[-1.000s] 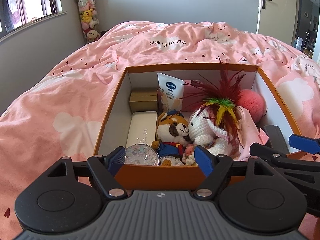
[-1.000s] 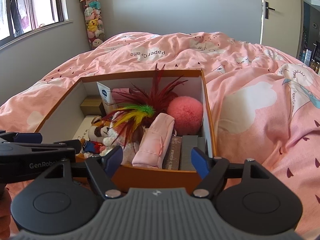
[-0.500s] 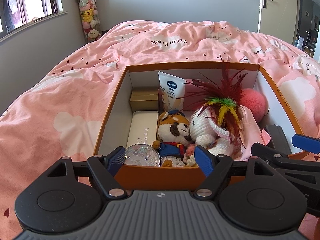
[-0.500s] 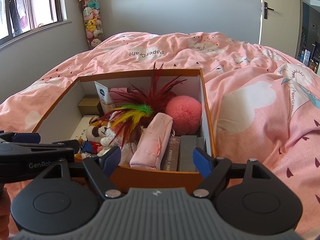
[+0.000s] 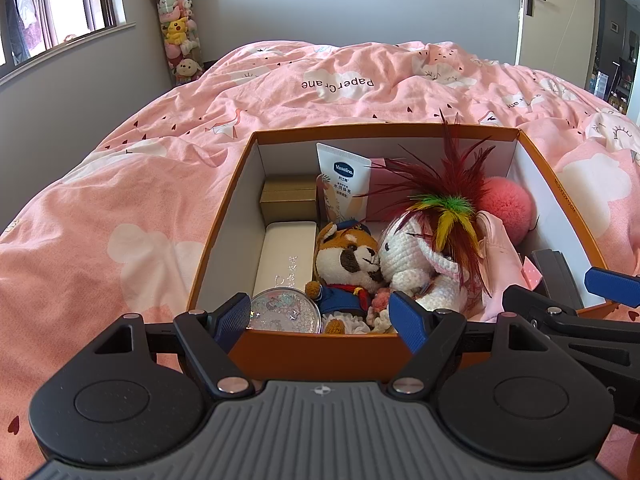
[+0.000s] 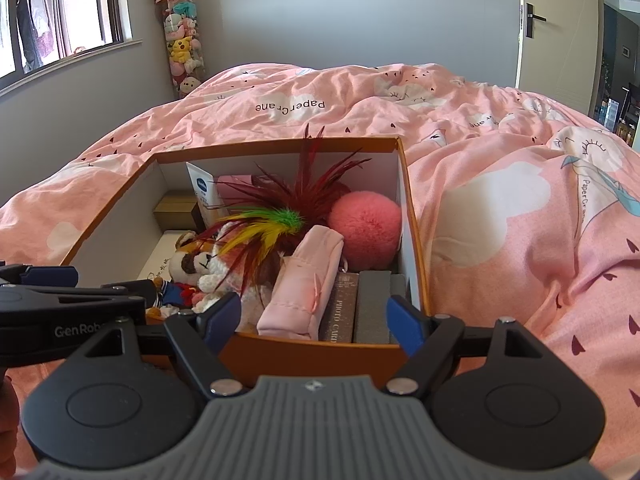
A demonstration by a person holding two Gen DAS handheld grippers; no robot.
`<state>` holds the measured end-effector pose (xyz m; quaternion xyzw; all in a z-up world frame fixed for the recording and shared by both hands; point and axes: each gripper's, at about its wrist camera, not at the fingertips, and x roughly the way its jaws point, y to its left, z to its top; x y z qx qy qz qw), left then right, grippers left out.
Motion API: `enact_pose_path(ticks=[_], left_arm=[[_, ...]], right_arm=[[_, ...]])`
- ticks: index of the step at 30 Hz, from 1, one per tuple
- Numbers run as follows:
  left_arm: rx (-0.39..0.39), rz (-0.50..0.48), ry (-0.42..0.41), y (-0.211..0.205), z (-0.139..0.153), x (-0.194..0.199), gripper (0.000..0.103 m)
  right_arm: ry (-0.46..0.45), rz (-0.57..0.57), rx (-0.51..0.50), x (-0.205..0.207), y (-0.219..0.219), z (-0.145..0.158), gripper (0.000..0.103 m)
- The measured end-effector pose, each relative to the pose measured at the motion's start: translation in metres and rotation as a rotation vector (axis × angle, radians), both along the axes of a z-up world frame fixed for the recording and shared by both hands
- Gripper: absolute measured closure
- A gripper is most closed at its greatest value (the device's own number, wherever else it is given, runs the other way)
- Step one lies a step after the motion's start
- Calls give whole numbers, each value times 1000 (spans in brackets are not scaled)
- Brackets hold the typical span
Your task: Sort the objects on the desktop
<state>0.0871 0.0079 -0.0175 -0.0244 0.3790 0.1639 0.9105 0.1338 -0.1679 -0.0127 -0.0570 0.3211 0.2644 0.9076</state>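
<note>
A bed under a pink quilt (image 5: 160, 184) fills the room, printed with white clouds and small dark hearts. On it sits an orange cardboard box (image 5: 320, 346) with white inner walls, open at the top and packed full.

Along the box's right side a pink fabric pouch (image 6: 304, 284) lies tilted, just beside two books standing on edge, one brown book (image 6: 340, 308) and one grey book (image 6: 374, 304). Behind them rests a round pink pompom (image 6: 366, 226). A spray of dark red feathers (image 5: 432, 184) with a green and yellow tuft rises from the middle, draped over a white crocheted bunny (image 5: 412, 260). A plush raccoon (image 5: 348, 256) in a blue outfit presses against the bunny's face. On the left a white case (image 5: 286, 256) lies flat, with a tan box (image 5: 290, 200) behind it and a Vaseline tube (image 5: 346, 184) leaning against the back wall. A round glitter compact (image 5: 286, 310) sits in the near left corner; it may rest on the white case, though the box edge hides the contact.

The left gripper (image 5: 320, 314) hovers at the near wall of the box, blue-padded fingers spread apart and empty. The right gripper (image 6: 312, 322) hovers at the near right corner, fingers likewise parted and holding nothing. Each gripper shows at the edge of the other's view.
</note>
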Motion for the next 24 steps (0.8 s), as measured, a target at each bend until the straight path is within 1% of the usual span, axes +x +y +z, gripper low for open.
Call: enact_pose_path(ticks=[8,24], left_arm=[[9,-2,2,0,-1,0,13],[0,-6,3,0,-2,0,13]], right_arm=[[0,0,-1,1,0,0,22],[1,-5,-2,2,-1,-1,22]])
